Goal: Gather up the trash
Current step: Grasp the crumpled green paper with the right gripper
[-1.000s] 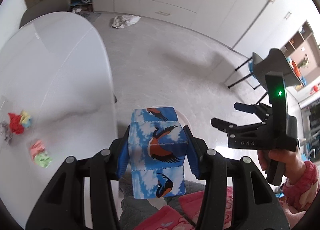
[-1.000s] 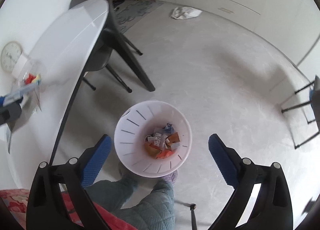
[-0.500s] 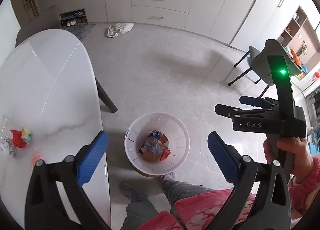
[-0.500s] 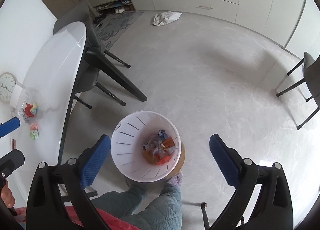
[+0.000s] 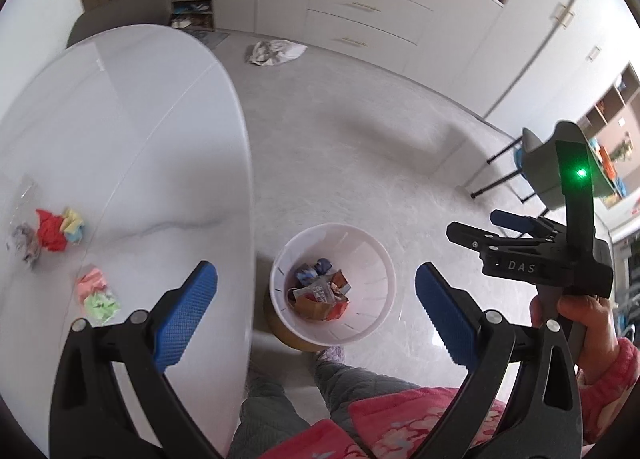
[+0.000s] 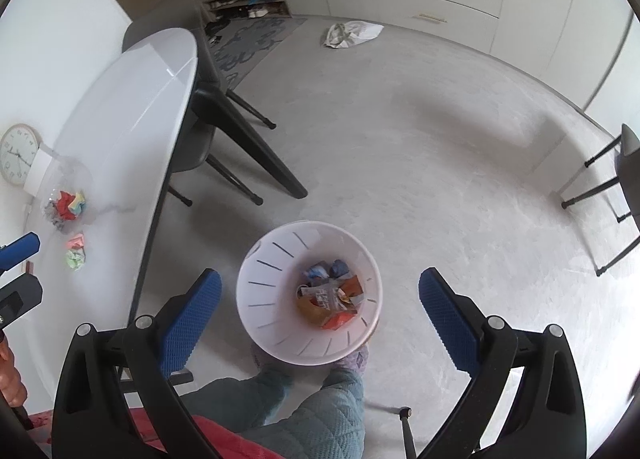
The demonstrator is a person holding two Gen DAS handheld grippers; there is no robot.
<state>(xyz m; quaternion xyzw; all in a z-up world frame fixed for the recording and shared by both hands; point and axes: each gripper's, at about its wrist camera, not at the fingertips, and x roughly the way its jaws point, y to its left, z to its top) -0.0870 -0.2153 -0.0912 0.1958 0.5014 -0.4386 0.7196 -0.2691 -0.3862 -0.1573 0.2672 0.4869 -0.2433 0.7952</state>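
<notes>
A white slotted trash bin [image 5: 372,259] stands on the floor by the table edge, holding several wrappers and a blue-and-white carton [image 5: 316,269]; it also shows in the right wrist view [image 6: 272,259]. My left gripper [image 5: 316,309] is open and empty above the bin. My right gripper [image 6: 320,309] is open and empty over the bin too, and shows at the right of the left wrist view [image 5: 500,231]. On the white table [image 5: 120,119] lie a red-and-yellow crumpled wad [image 5: 58,229], a grey wad [image 5: 24,245] and pink-green scraps [image 5: 96,293].
A dark chair [image 6: 208,119] is tucked under the table. A second chair [image 5: 560,167] stands at the right. A white bag [image 5: 274,51] lies on the floor near the cabinets. A clock [image 6: 18,153] leans on the wall. The person's legs are below the bin.
The left gripper opened and the blue bird-print carton dropped into the bin. Both grippers then shifted slightly; the left view has swung toward the table.
</notes>
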